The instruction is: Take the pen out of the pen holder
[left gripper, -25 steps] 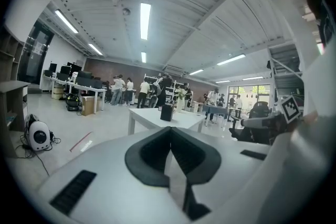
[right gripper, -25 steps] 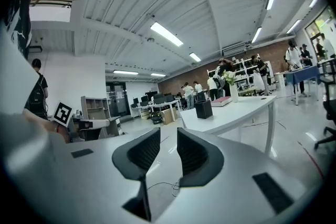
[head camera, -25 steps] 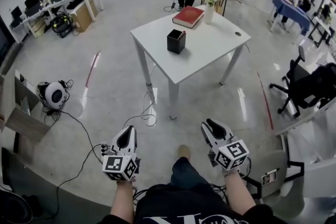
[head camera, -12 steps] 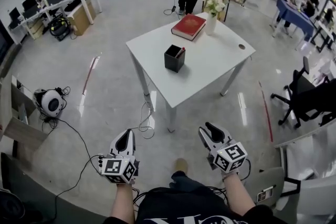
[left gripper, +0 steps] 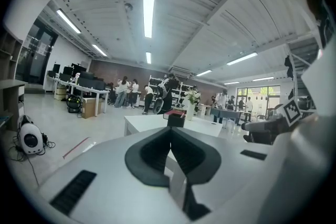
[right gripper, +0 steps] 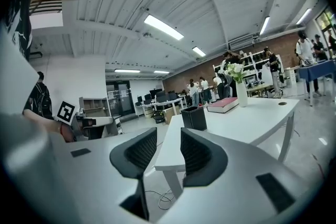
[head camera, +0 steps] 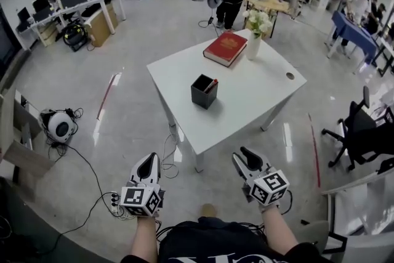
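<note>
On the white bench (head camera: 246, 98), well ahead of both grippers, the black pen holder (head camera: 204, 91) stands upright with the pen (head camera: 211, 84) inside it. The bench sits nearer than a second ago: approach under way, no contact yet. On the right gripper (head camera: 249, 156) the fingers (right gripper: 142, 152) have just been opening and stand apart, nothing between them. On the left gripper (head camera: 148, 163) the fingers (left gripper: 152, 152) are closed together, empty. Judgement: the right side is readying for the pick.

Black pen holder (head camera: 204, 91), red book (head camera: 225, 48), white table (head camera: 249, 98), grey floor (head camera: 132, 111).
</note>
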Demonstrator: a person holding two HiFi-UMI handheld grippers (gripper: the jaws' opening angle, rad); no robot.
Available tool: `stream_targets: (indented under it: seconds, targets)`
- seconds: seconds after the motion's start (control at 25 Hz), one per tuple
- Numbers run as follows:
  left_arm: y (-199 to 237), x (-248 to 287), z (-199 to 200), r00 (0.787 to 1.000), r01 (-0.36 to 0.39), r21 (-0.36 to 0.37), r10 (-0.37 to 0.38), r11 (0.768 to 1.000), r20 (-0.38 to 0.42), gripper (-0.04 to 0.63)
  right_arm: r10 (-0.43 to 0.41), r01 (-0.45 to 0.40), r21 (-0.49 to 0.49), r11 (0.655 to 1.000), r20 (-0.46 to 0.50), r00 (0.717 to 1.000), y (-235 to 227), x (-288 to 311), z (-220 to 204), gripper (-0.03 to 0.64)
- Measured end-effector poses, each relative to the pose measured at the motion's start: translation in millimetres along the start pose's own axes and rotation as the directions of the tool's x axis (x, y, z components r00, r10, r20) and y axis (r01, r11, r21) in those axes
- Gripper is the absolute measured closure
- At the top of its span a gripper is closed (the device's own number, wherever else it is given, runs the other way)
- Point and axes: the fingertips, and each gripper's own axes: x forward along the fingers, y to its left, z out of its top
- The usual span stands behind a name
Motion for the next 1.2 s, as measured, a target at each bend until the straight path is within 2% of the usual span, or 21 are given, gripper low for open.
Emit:
stream_targets:
  seconds: [0.48,0.84,1.2]
  targets:
    - [2.0,11.2,-2.0,0.998,-0.046,0.023,0.046,0.999,-0.040,0.592,0.055,-0.055,0.046,0.997,0.001,0.998,-17.3,24.3,-1.7,0.462]
    - [-0.9,28.1,-23.1,0.996,-0.018,0.003,0.018,1.000,-0.089,0.592,0.067,-0.066,0.052,0.996,-0.014,0.998,-25.7,43.6,0.8,0.460]
    - [15.9,94.7,-11.2,0.996,0.026,-0.006,-0.026,1.000,-0.082,0.592,0.038,-0.036,0.054,0.998,-0.030,0.999,-57.5,81.8,11.5,0.460]
